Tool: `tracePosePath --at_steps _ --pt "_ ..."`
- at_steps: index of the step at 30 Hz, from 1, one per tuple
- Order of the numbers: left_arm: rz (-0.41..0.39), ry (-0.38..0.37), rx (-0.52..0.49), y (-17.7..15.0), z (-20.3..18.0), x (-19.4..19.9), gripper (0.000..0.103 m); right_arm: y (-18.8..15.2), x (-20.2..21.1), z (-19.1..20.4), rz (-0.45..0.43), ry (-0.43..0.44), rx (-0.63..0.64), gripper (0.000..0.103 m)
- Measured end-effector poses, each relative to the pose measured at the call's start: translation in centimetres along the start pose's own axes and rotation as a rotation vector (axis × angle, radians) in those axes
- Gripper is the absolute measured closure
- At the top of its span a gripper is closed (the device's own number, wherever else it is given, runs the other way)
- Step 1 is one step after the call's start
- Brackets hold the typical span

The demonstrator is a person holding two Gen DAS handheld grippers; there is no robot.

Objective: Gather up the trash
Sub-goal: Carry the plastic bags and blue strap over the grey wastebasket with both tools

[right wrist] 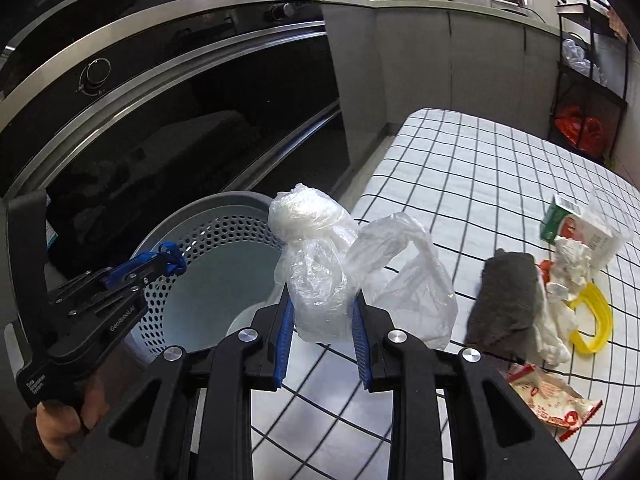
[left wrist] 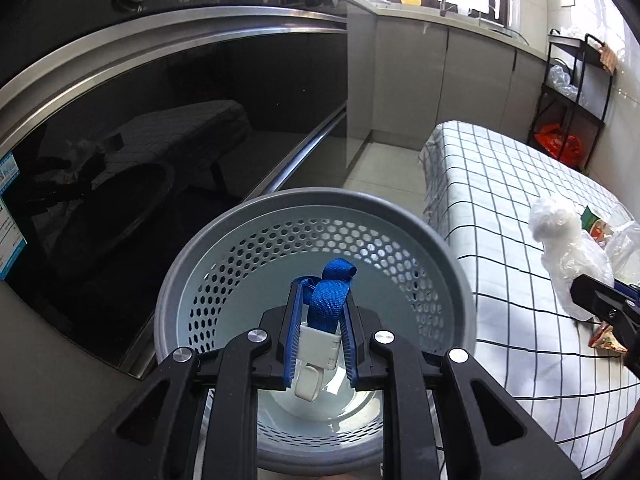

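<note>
My left gripper [left wrist: 320, 308] is shut on a blue strap with a white clip [left wrist: 326, 316] and holds it over the open grey perforated bin [left wrist: 224, 236]. It shows in the right wrist view [right wrist: 166, 262] above the bin [right wrist: 200, 216] too. My right gripper [right wrist: 322, 312] is shut on a crumpled clear plastic bag [right wrist: 316, 276] and holds it above the table's left edge, beside the bin. The bag also shows in the left wrist view [left wrist: 568, 248].
The checked tablecloth [right wrist: 460, 168] carries a grey cloth [right wrist: 508, 296], white tissue [right wrist: 560, 304], a yellow ring [right wrist: 596, 320], a green-white carton [right wrist: 560, 220], a clear cup [right wrist: 608, 228] and a red-white wrapper [right wrist: 552, 400]. A dark oven front [left wrist: 160, 120] stands left; a black rack [right wrist: 588, 92] stands far right.
</note>
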State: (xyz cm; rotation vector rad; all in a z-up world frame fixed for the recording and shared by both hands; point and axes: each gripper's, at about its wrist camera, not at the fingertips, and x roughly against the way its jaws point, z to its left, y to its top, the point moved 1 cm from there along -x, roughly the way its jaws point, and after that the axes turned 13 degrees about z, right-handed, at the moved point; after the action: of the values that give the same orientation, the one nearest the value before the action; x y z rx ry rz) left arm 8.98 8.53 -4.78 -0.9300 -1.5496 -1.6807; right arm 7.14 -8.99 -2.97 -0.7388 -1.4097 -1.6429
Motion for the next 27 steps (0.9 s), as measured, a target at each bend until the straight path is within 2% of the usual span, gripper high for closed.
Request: tracePosePath --at_steps 10,16,27 --pt "0.077 0.033 0.040 -0.1 2.3 -2.5 0.084 3.1 -4.5 4.1 0.084 0.067 0.096 0.077" --pt "0.135 0.045 0.076 0.2 3.3 -4.2 0.084 3.8 -7.4 5.9 0.136 0.101 0.136 0.077" --pt "0.230 0.028 0.110 0.6 3.6 -7.0 0.084 4.4 -10.0 6.4 0.217 0.142 0.162 0.077"
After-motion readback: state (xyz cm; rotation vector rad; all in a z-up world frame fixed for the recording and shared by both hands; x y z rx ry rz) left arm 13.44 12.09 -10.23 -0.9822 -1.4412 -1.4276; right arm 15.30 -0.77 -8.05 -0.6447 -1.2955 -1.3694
